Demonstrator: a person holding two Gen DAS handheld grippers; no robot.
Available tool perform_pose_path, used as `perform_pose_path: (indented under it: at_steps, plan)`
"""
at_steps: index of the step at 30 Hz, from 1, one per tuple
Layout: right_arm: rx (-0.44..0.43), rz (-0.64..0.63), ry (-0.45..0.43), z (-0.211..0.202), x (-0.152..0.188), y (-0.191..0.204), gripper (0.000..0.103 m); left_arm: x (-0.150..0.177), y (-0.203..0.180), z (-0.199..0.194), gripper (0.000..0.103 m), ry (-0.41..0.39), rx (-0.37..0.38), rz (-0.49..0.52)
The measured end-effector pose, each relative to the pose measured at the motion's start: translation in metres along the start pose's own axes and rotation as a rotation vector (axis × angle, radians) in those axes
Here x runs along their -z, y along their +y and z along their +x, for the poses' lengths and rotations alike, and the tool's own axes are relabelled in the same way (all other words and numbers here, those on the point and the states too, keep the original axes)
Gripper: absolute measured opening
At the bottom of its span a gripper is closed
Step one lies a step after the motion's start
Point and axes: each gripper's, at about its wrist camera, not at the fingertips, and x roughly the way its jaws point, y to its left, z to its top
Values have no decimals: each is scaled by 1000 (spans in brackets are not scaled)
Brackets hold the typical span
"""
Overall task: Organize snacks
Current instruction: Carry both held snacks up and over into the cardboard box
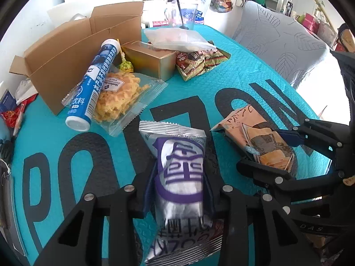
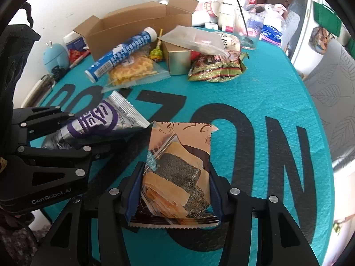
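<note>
My left gripper (image 1: 180, 177) is shut on a silver and purple snack packet (image 1: 182, 155), pads squeezing its middle; the packet points away over the teal mat (image 1: 195, 102). My right gripper (image 2: 176, 175) is shut on a peach seaweed-cracker packet (image 2: 177, 155), gripped at its lower sides. In the left wrist view the right gripper (image 1: 264, 148) sits to the right with the peach packet (image 1: 255, 137). In the right wrist view the left gripper (image 2: 88, 130) is at the left with the silver packet (image 2: 97, 119). An open cardboard box (image 1: 66, 51) stands at the mat's far left.
In front of the box lie a blue tube (image 1: 93, 84), a waffle packet (image 1: 119, 97), a lollipop (image 1: 125, 65), a gold box (image 1: 150, 59), green-brown packets (image 1: 199, 62) and a clear bag (image 1: 177, 37). A glass cup (image 1: 184, 15) stands behind. A grey chair (image 1: 277, 40) is at the right.
</note>
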Motion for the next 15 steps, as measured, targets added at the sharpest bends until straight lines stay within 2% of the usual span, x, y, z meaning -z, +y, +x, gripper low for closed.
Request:
perform_pose_path:
  at_steps: [15]
  plan:
    - [-66, -3, -87, -23, -44, 13, 52, -26, 28, -43, 33, -112, 23, -53]
